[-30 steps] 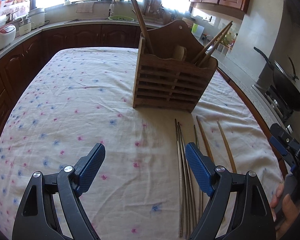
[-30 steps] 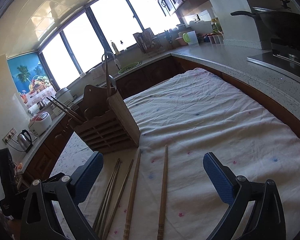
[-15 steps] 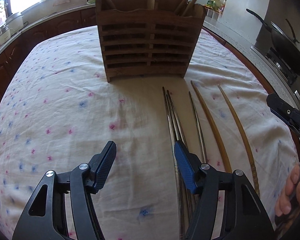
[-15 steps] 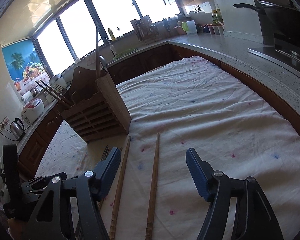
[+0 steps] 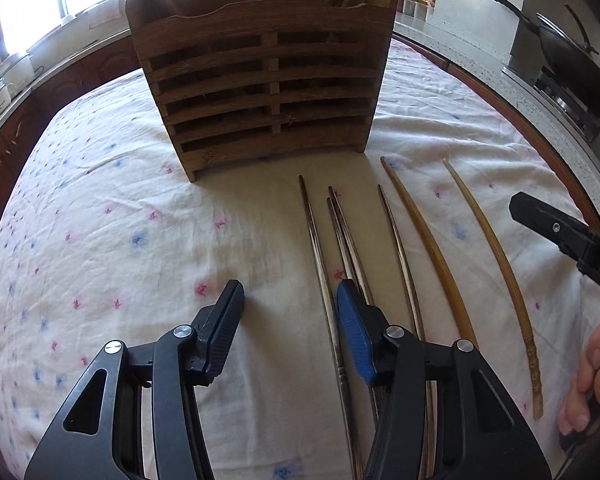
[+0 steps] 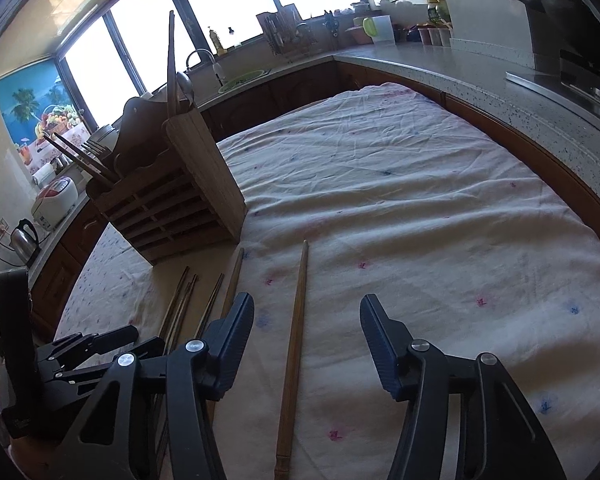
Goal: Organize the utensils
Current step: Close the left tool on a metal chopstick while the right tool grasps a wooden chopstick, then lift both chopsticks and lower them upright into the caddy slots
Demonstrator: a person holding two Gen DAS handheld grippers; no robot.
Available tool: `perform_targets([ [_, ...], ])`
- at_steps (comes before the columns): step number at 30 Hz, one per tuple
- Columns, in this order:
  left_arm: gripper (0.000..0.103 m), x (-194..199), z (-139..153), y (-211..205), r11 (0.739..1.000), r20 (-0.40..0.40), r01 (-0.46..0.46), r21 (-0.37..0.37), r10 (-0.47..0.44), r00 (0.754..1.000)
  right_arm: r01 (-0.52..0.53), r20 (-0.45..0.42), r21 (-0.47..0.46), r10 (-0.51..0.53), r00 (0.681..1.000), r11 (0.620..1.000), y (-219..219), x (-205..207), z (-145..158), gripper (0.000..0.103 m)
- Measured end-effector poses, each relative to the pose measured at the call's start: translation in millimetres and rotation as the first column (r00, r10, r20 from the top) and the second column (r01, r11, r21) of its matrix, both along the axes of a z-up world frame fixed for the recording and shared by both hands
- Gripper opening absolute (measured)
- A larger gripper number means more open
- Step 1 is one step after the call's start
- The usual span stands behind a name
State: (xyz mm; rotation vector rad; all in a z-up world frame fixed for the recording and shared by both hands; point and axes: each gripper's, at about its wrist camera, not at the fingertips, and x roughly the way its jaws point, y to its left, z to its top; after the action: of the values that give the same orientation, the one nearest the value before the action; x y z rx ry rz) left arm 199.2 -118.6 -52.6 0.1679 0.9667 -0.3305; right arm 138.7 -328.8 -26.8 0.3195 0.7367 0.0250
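Note:
A wooden slatted utensil holder [image 5: 260, 92] stands on the flowered tablecloth, with chopsticks and a spoon in it; it also shows in the right wrist view [image 6: 172, 200]. In front of it lie several metal chopsticks [image 5: 320, 264] and two wooden chopsticks [image 5: 432, 252]. My left gripper [image 5: 288, 300] is open and empty, low over the cloth, with the leftmost metal chopstick between its fingers. My right gripper [image 6: 306, 316] is open and empty, with the rightmost wooden chopstick [image 6: 294, 344] lying between its fingers. The right gripper also shows at the right edge of the left wrist view [image 5: 560, 232].
The tablecloth [image 6: 420, 208] covers the whole table. A stone counter [image 6: 500, 92] runs along the right, with a wok on a stove [image 5: 580, 64]. A sink, rice cooker [image 6: 56, 204] and kettle [image 6: 24, 236] stand on the far and left counters.
Both grippers have moved forward and down toward the chopsticks. Their jaws have narrowed but stay open. The holder looms larger in the left wrist view.

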Motion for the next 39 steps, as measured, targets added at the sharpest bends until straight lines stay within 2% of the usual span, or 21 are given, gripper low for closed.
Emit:
perform_targets([
  [4,0.049,22,2,-1,1.0,-0.025,-0.008,-0.027,0.007,1.0,-0.022,-0.038,-0.047,0.02,0.999,0.999,5,19,-6,0.047],
  [8,0.044,40,2,-8,1.0,-0.024,-0.003,-0.021,0.003,1.0,-0.049,-0.093,-0.091,0.041,0.995,0.995,10,45,-13,0.035],
  [11,0.033,47,1,-17,1.0,-0.001,0.01,0.002,-0.01,1.0,-0.081,-0.131,-0.131,0.064,0.989,0.988,19,62,-19,0.025],
  [13,0.018,48,1,-20,1.0,0.007,0.025,0.002,-0.025,1.0,-0.101,-0.136,-0.187,0.076,0.988,0.977,28,69,-22,0.025],
  [15,0.008,47,1,-24,0.999,0.014,0.042,0.007,-0.042,0.999,-0.124,-0.149,-0.246,0.089,0.985,0.961,37,74,-23,0.024],
  [16,0.006,47,1,-27,0.999,0.018,0.046,0.014,-0.046,0.999,-0.132,-0.15,-0.263,0.094,0.984,0.956,40,76,-23,0.022],
  [17,0.006,46,1,-27,0.999,0.022,0.048,0.019,-0.048,0.999,-0.136,-0.151,-0.268,0.098,0.984,0.954,41,77,-23,0.016],
  [18,0.006,46,1,-26,0.999,0.022,0.049,0.014,-0.049,0.999,-0.14,-0.152,-0.263,0.102,0.983,0.955,40,78,-23,0.008],
  [23,0.004,44,5,-4,0.996,-0.027,0.027,-0.079,-0.03,0.999,-0.126,-0.149,-0.187,0.099,0.984,0.974,32,74,-21,0.006],
  [27,0.004,35,16,19,0.99,-0.032,0.0,-0.144,-0.004,0.999,-0.115,-0.121,-0.121,0.1,0.988,0.986,27,61,-13,0.005],
  [32,0.004,20,43,45,0.974,-0.008,-0.02,-0.224,0.018,1.0,-0.114,-0.047,-0.068,0.111,0.993,0.991,27,41,15,0.005],
  [39,0.004,-8,90,72,0.951,0.07,-0.012,-0.309,0.035,0.997,-0.12,0.087,-0.037,0.123,0.989,0.992,26,13,66,0.005],
])
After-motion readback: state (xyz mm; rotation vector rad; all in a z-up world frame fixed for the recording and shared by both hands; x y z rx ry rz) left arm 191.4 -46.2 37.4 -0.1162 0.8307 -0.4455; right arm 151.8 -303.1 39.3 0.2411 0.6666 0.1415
